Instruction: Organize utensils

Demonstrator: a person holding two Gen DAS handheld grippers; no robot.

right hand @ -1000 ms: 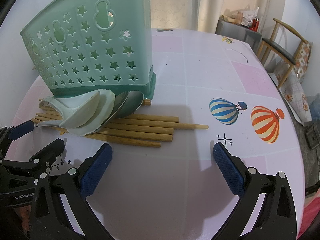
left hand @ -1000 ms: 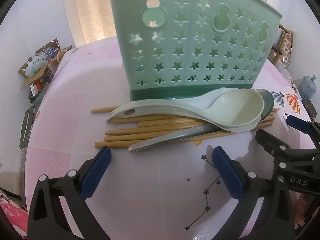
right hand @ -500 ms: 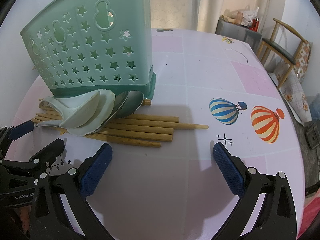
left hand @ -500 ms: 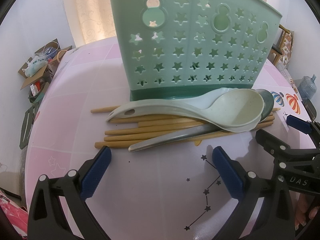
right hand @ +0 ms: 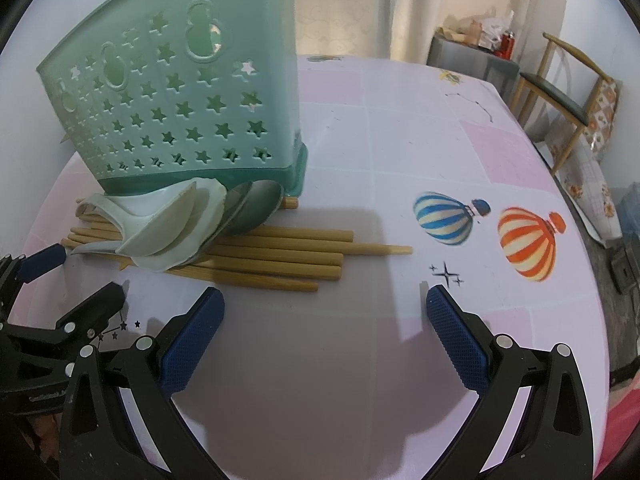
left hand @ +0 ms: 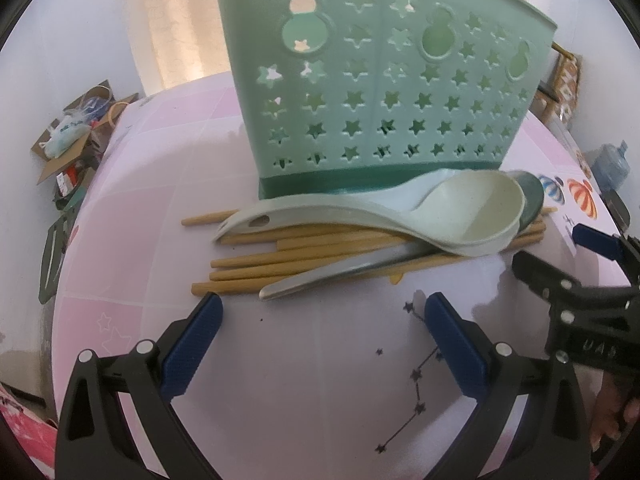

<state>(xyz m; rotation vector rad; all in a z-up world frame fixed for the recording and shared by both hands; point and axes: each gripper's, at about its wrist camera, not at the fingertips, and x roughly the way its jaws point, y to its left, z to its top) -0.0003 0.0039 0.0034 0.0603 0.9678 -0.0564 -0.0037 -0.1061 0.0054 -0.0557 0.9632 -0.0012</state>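
both empty — left gripper [left hand: 320, 324] spread wide, right gripper [right hand: 324, 316] likewise, near chopsticks [right hand: 280, 256]

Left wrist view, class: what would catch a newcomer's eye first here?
The tall mint-green holder with star cut-outs stands at the centre of the pink table. Against its base lies a heap of pale spoons across wooden chopsticks. Both grippers, left and right, hover nearby, jaws open and empty.
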